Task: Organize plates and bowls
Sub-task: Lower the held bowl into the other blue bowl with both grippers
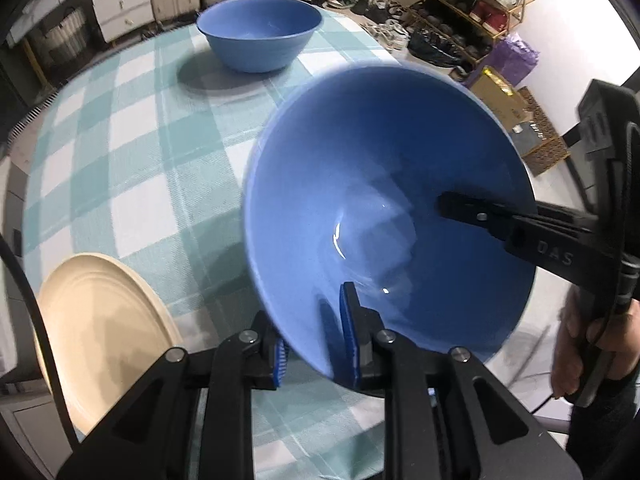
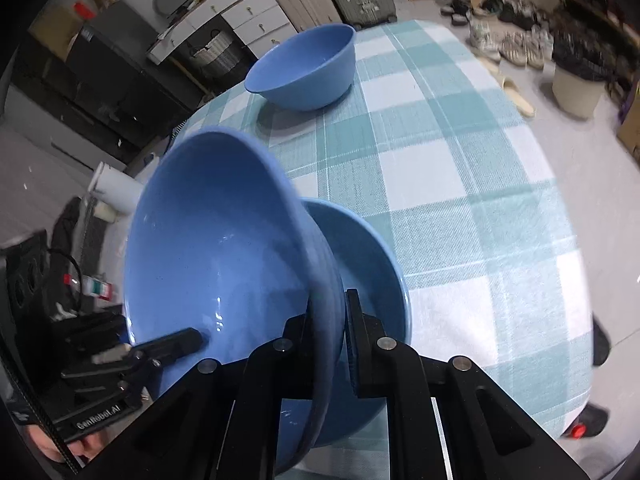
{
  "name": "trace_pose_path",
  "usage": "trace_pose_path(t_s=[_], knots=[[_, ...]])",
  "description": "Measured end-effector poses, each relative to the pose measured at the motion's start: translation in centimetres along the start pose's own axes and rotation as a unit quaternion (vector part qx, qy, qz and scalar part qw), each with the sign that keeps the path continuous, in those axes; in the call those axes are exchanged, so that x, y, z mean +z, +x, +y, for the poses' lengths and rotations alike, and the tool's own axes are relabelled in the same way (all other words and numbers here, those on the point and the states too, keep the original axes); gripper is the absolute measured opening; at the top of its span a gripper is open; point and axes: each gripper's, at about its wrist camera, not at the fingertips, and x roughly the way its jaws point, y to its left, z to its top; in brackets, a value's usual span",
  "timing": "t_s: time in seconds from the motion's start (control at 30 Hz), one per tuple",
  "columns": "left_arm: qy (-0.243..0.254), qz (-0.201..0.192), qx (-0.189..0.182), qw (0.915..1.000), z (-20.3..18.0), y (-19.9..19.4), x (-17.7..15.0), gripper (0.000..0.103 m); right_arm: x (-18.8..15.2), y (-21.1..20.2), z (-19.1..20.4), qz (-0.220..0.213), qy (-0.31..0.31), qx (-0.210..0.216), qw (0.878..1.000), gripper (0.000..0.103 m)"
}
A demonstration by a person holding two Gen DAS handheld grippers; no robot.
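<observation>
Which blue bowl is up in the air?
The big tilted blue bowl, pinched at its rim by both the left gripper and the right gripper. The far blue bowl sits flat on the checked tablecloth.

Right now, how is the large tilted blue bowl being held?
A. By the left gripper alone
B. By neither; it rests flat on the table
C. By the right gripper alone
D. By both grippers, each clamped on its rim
D: the left gripper pinches the large tilted blue bowl's near rim, and the right gripper clamps the opposite rim.
</observation>
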Motion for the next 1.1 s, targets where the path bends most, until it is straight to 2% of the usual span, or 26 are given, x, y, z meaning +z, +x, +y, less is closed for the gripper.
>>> trace_pose_path(t_s=[0.07, 0.27, 0.67, 0.87, 1.1], knots=[[-0.002, 0.001, 0.001, 1.0000, 0.2, 0.3, -0.2, 0.022, -0.2, -0.2, 0.1, -0.009, -0.013, -0.021, 1.000, 0.010], [-0.013, 0.001, -0.011, 0.9999, 0.6, 0.6, -0.6, 0.023, -0.6, 0.2, -0.5, -0.016, -0.018, -0.040, 0.999, 0.011], [0.002, -0.003, 0.018, 0.9998, -0.1, 1.1, -1.4, 0.023, -1.5, -0.3, 1.0, -0.045, -0.064, -0.084, 0.993, 0.012], [-0.007, 0.003, 0.014, 0.9999, 0.5, 2.1, -1.8, 0.024, -1.4, -0.9, 1.5, -0.055, -0.076, -0.087, 0.992, 0.012], [-0.019, -0.002, 0.005, 0.9998, 0.8, 2.3, -2.0, 0.029, -1.6, -1.0, 1.7, -0.061, -0.087, -0.094, 0.990, 0.012]])
